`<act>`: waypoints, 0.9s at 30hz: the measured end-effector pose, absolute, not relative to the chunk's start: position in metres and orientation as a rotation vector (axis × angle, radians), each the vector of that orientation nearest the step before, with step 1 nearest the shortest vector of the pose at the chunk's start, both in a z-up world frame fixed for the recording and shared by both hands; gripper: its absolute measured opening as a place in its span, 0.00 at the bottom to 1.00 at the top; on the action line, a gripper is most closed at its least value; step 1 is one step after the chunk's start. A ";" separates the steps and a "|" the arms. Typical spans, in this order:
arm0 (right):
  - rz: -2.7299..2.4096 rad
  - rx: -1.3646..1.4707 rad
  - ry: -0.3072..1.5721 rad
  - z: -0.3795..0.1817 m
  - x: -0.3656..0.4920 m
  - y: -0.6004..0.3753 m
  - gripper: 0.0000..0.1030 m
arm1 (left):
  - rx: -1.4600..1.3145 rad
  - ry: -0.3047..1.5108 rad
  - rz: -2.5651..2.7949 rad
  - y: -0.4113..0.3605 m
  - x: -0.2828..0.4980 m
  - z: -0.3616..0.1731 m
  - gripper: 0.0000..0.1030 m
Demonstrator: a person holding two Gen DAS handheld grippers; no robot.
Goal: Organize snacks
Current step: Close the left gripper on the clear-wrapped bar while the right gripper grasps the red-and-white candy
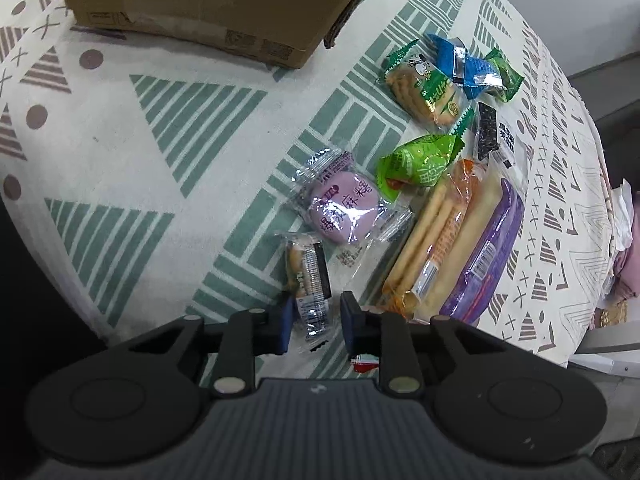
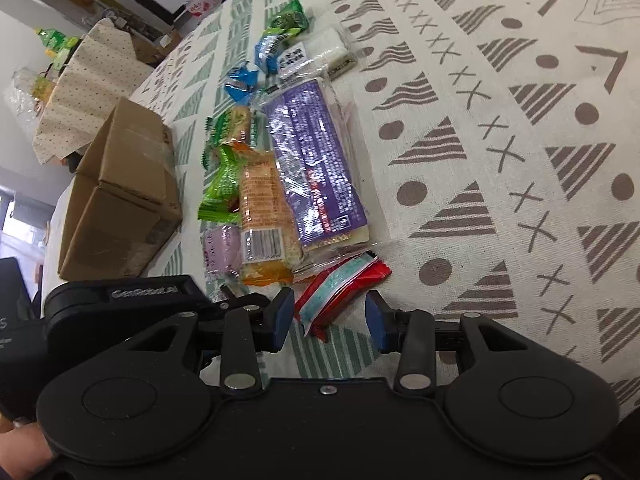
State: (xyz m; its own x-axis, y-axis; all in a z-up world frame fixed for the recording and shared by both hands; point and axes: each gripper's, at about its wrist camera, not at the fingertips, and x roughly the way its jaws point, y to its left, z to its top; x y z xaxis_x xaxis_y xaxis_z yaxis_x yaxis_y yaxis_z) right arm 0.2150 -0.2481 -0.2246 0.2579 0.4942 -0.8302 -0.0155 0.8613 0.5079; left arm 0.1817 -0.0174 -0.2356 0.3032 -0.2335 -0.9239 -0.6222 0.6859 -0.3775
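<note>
Tablecloth (image 1: 120, 152): matt woven cloth. Cardboard box (image 1: 192, 4): matt brown paperboard. Purple mochi wrapper (image 1: 346, 208): clear glossy plastic film. Gripper pads (image 2: 282, 314): matt blue rubber-like.

Wide bare stretch of patterned tablecloth (image 1: 120, 152) lies open between brown cardboard box (image 1: 208, 4) and cluster of wrapped snack packets (image 1: 452, 200). Packets overlap tightly, barely any gaps. Grey-patterned cloth right of packets (image 2: 500, 140) also free.

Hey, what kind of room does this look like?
Probably a lived-in home room: a patterned tablecloth covers the table, wrapped snacks lie by a cardboard box, and drink bottles crowd a second covered table.
</note>
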 end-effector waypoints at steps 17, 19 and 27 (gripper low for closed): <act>0.310 0.306 1.201 -0.233 0.212 -0.215 0.42 | -0.848 1.271 0.315 -0.011 0.184 -0.235 0.34; 0.294 0.286 1.205 -0.231 0.211 -0.216 0.35 | -0.853 1.270 0.318 -0.011 0.185 -0.238 0.34; 0.272 0.232 1.237 -0.226 0.205 -0.215 0.28 | -0.765 1.272 0.326 -0.017 0.181 -0.234 0.18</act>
